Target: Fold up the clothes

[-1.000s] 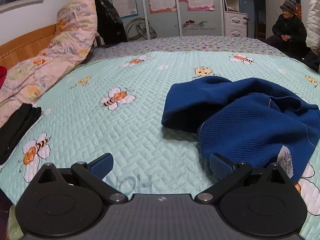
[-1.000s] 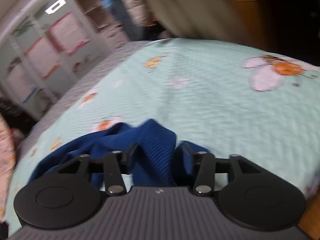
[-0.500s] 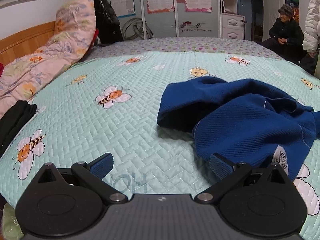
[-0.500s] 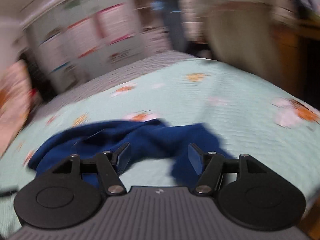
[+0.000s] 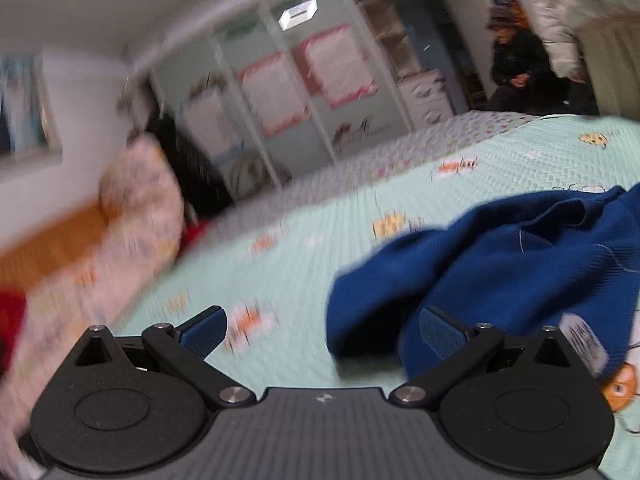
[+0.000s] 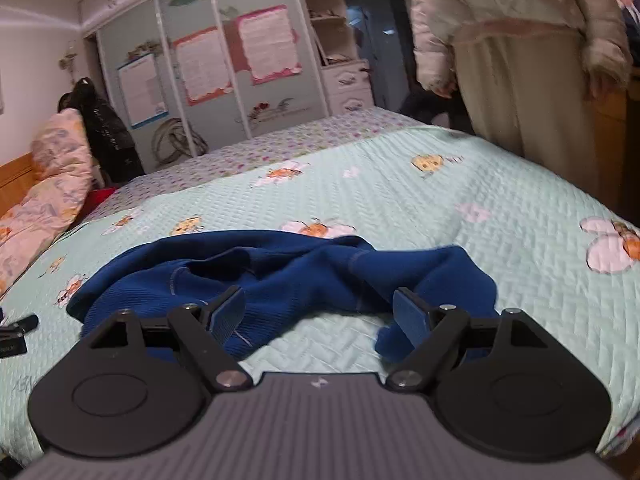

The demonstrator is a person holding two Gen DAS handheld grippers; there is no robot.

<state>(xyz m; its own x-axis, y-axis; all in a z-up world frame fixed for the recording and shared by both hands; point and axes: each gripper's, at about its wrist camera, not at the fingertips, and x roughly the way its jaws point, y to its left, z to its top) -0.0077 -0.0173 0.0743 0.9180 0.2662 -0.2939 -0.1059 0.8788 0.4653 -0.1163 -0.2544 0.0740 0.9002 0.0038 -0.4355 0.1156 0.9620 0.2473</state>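
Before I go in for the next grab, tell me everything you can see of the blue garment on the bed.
The blue garment is a deep blue ribbed knit, lying crumpled and unfolded on the mint bee-print quilt. Seams show on its surface, loose threads trail from it, and a white label sits at one edge. Neither gripper holds it: the right gripper, jaws just opened, is over its near edge, and the left gripper is open beside it.

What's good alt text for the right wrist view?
A crumpled dark blue knit garment lies on a mint-green quilted bedspread with bee prints, just ahead of the right claw, whose jaws have just been opening and hold nothing. A person in a cream padded coat stands at the bed's far edge.
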